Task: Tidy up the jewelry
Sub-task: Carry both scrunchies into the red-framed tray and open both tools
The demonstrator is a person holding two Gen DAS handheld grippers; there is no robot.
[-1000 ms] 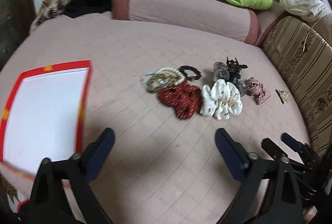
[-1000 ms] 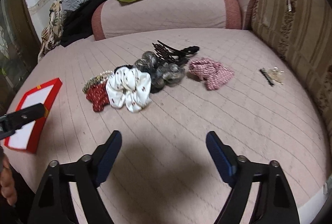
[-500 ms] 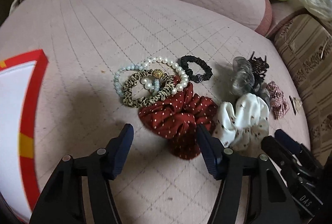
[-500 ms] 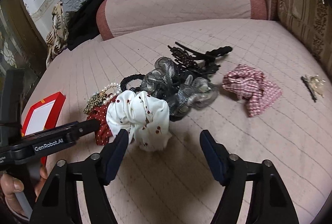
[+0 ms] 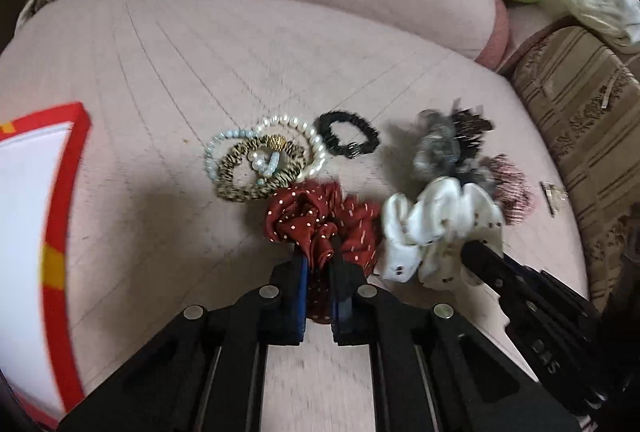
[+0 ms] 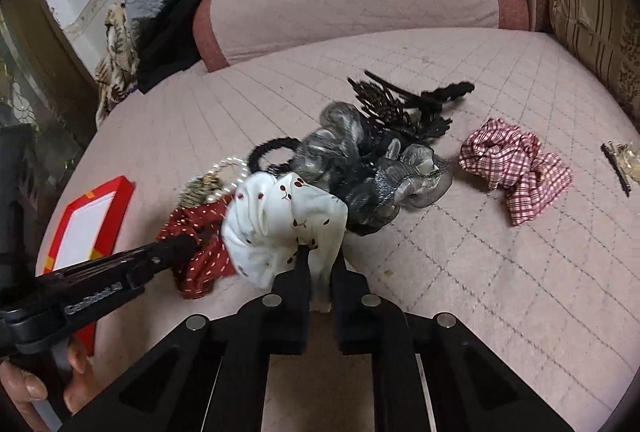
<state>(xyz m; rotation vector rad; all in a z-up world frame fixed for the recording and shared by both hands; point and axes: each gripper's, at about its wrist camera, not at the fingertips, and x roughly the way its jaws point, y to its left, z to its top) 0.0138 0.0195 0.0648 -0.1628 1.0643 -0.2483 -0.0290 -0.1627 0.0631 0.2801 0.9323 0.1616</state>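
Left tool (image 5: 320, 264), jaws just closed, pinches the red dotted scrunchie (image 5: 320, 220) on the sofa seat (image 5: 160, 72) while right tool (image 6: 320, 268) grips the white scrunchie (image 6: 280, 224); thin folds could slip, or snag the touching grey scrunchie (image 6: 372, 168).

Dim soft indoor light, motion blur, fisheye bending, dark corners

scrunchie pile (image 6: 372, 168) crowded, quilted cushion (image 6: 500, 272) open beside
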